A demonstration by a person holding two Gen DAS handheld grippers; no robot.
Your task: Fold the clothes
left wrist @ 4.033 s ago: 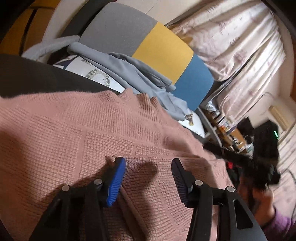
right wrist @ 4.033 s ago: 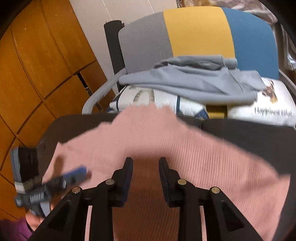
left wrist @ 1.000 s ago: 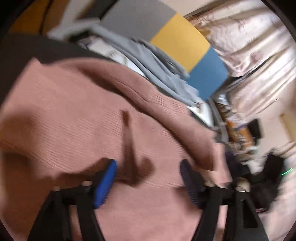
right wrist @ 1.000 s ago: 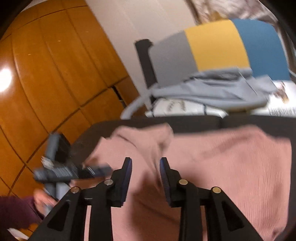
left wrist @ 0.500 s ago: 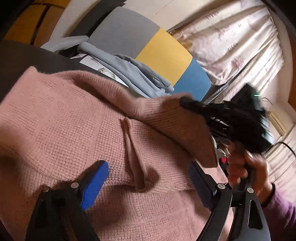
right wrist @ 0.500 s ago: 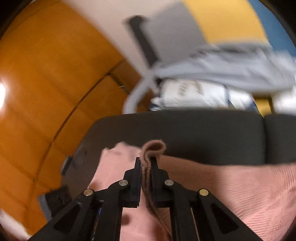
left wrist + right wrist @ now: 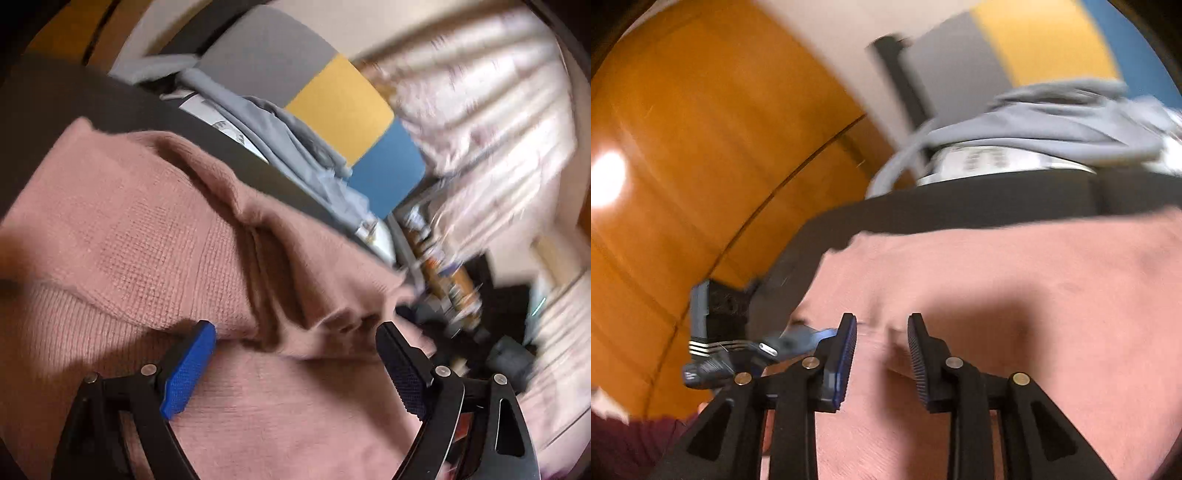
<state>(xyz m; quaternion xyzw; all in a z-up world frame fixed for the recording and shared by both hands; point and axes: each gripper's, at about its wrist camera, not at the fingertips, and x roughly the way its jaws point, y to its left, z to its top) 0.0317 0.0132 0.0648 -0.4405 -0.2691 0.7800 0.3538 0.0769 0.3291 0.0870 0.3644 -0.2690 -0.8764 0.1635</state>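
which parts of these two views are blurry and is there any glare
Left wrist view: pink knitted sweater sharp near the fingers, floral curtains and shelf clutter smeared. Right wrist view: motion-blurred throughout, bright glare spot on the orange wooden panel, dark shadow on the sweater.

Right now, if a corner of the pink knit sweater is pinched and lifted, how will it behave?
The pink knit sweater will probably drape limply: it already lies in soft ridges. Its coarse knit likely grips rather than slips. Its thick knit suggests some weight, so the rest may drag along.

The sweater [image 7: 140, 229] under my tongs is dusty pink with a waffle knit. The chair back [image 7: 332, 99] shows grey, yellow and blue blocks; the wood panelling [image 7: 701, 147] is orange.
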